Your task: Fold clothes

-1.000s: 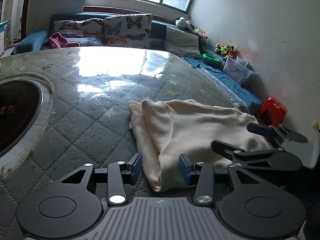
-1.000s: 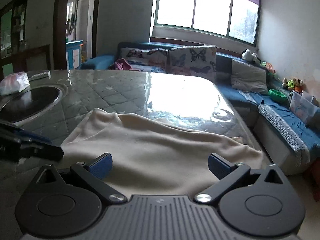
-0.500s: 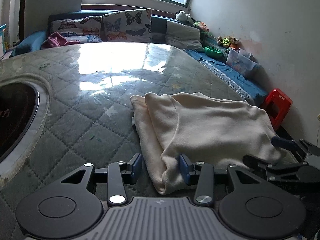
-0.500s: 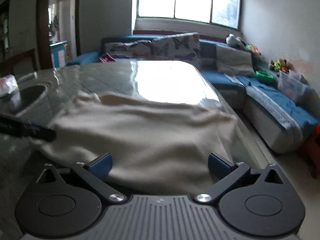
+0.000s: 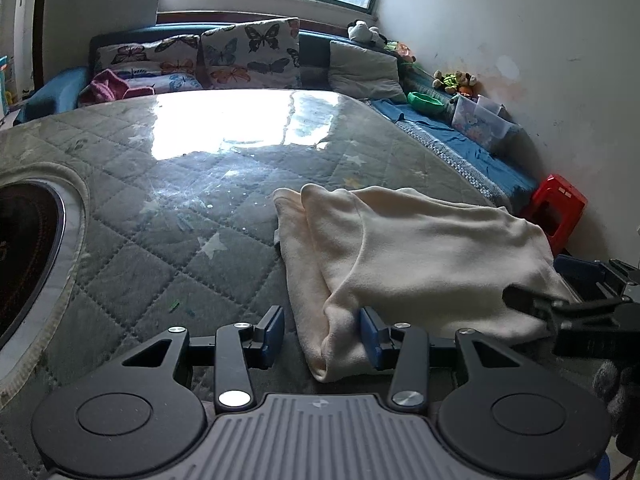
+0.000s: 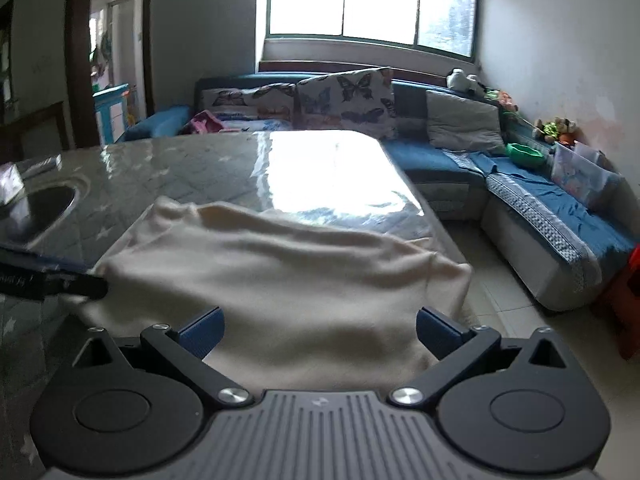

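Observation:
A cream garment [image 5: 420,248] lies folded on the quilted table cover [image 5: 160,240], near the table's right edge. My left gripper [image 5: 321,334] is open at the garment's near left corner. That folded corner sits between the pads: the right pad touches it and the left pad stands clear. My right gripper [image 6: 320,332] is wide open just over the near edge of the garment [image 6: 280,272], holding nothing. In the left wrist view the right gripper [image 5: 536,280] shows at the garment's right end. The left gripper's finger [image 6: 80,284] shows at the garment's left edge in the right wrist view.
A dark round inset [image 5: 24,260] is sunk into the table at the left. A blue corner sofa [image 6: 540,216] with butterfly cushions [image 5: 248,54] runs behind and to the right. A red stool [image 5: 558,208] stands on the tiled floor [image 6: 500,292] beside the table.
The right gripper has drifted toward the garment's right end and rolled a little; in the left wrist view it has slid to the far right. The left gripper and the garment stay put.

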Available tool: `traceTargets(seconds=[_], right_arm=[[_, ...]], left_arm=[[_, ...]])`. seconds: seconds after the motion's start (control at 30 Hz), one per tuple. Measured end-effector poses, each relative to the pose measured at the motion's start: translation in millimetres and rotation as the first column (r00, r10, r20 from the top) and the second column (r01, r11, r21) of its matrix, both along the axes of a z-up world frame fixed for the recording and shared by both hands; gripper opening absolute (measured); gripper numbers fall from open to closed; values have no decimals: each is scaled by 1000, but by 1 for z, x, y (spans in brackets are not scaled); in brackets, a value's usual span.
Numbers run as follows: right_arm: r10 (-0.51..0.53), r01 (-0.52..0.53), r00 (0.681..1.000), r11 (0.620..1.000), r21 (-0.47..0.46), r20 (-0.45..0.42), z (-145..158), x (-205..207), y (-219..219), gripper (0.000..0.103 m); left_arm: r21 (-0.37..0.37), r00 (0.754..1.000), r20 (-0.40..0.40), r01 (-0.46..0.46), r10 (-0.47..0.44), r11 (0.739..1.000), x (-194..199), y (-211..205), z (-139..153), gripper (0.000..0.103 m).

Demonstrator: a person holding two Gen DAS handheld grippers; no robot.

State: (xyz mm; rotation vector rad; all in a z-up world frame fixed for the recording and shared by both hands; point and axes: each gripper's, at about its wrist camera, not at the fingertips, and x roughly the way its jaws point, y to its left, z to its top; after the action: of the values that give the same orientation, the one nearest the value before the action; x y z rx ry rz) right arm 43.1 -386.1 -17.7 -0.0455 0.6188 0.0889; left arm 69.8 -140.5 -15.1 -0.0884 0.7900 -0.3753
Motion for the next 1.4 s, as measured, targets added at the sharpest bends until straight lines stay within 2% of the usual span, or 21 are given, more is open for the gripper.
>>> traceTargets(seconds=[0.17,0.33,0.47,0.67,0.73,0.77,1.4], right_arm=[[-19,18,999,999,42,30,5,-7,0,103],[-16,15,999,999,44,35,5,-17,8,103],[-18,17,999,999,41,32,5,-27,15,103],[-20,18,1000,997,76,18,2,-41,17,103],[-29,27,999,996,87,19,2,-48,17,103],[-35,33,999,996,88,21,2,-50,17,103],[-72,66,997,991,112,42,7,-92,32,103]], left_arm=[[5,1000,7,-3,3,1000,-1,1,8,51],[14,1000,25,7,-7,1000,-11,-1,13,66],[26,999,43,16,-17,1000,-19,-3,15,71],[28,996,76,34,-36,999,-32,-2,19,87],[28,994,97,44,-46,999,-38,-2,20,100],[28,993,106,50,-53,998,-41,-3,21,102],[37,991,110,76,-80,996,-77,3,17,103]])
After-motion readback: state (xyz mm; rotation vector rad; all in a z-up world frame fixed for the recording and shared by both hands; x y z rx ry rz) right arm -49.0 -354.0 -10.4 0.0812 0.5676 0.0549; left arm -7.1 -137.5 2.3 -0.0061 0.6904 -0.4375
